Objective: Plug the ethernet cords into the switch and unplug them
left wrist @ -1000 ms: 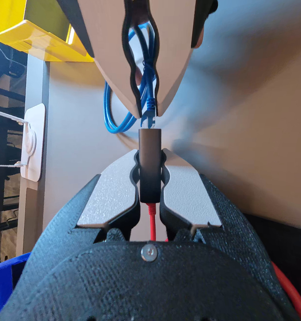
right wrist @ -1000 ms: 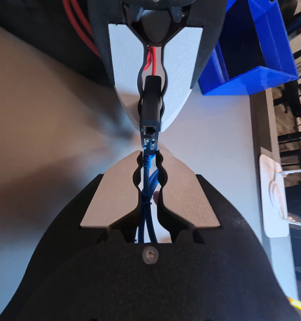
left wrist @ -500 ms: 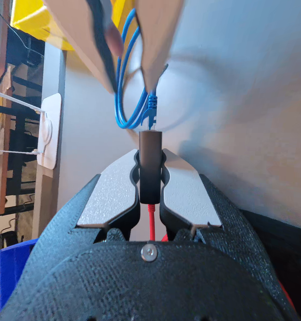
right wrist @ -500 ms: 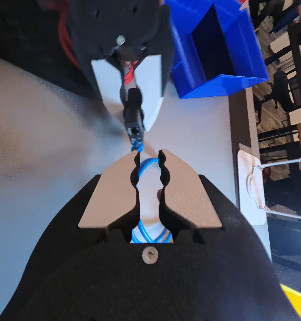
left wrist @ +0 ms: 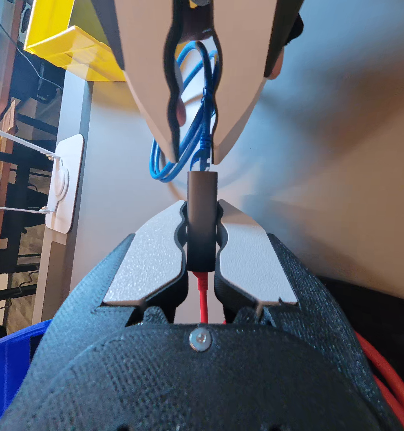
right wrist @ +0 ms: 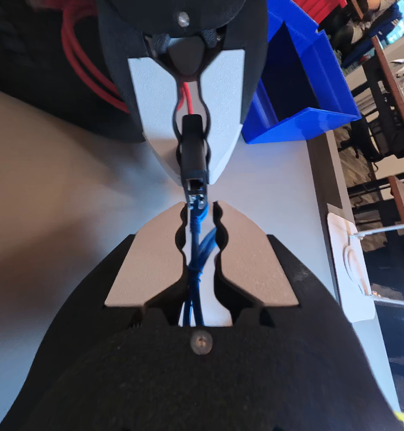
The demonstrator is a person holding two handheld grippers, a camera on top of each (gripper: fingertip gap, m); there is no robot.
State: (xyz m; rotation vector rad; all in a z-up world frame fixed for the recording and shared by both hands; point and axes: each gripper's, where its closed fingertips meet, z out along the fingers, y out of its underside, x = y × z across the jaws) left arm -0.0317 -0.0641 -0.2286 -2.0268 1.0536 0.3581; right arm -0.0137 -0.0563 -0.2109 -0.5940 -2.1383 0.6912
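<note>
While left tongs point(left wrist: 202, 205) clamp switch point(left wrist: 202, 219) — blue bin point(right wrist: 313, 93), contents unseen

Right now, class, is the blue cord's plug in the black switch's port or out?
In, at least partly: the blue cord's plug meets the black switch at its lower port. Whether it has latched, cannot tell.

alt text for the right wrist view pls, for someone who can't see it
The tan right gripper is open around a blue ethernet cord whose plug sits at the port of a black switch, clamped in the white left gripper opposite. A red cord leaves the switch's far end; a blue bin sits on the white table.
</note>
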